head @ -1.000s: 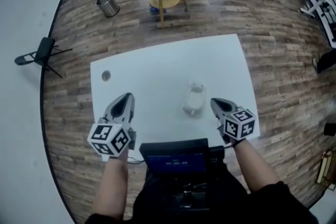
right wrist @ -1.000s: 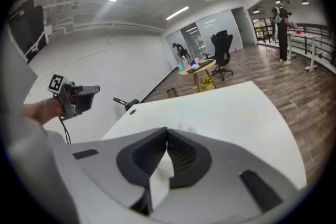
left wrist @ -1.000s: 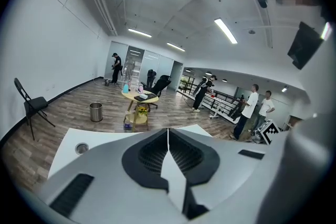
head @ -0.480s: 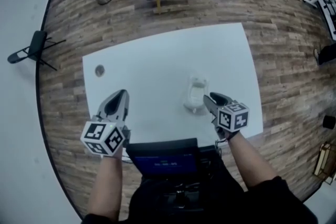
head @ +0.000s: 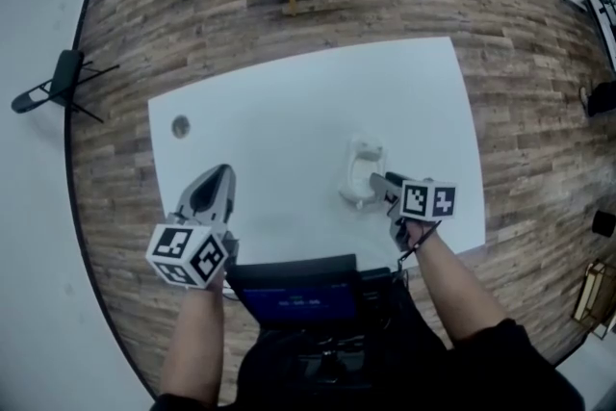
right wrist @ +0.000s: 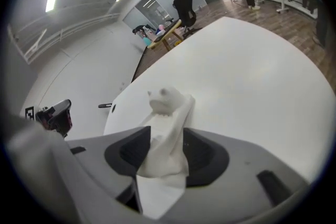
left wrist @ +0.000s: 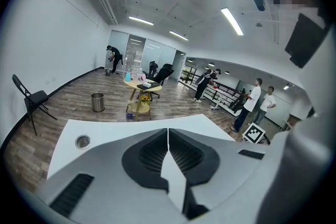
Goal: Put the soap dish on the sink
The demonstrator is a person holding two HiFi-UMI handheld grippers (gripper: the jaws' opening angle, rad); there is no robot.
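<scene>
Right gripper view looks along the right gripper [right wrist: 165, 136], whose jaws are opening with the soap dish [right wrist: 167, 113] standing between them. The dish is a white, frog-shaped piece. Its near end sits in the gap between the dark ribbed pads, and its rounded head end reaches out past the jaw tips. Each pad lies close along one side of the dish, and no firm clamp on it shows. The dish rests on the white table [right wrist: 252, 60], which spreads out beyond and to both sides of the jaws. In the head view the right gripper [head: 383, 186] points at the near end of the soap dish [head: 362, 173], with the jaw tips at its edge. The left gripper [head: 214, 183] hovers over the table [head: 289, 91], well apart from the dish. In the left gripper view the left gripper [left wrist: 168, 136] has its jaws together, pads meeting along a thin seam with nothing between them. A small round metal fitting [left wrist: 82, 140] is set in the table top ahead of these jaws and off to their left.
</scene>
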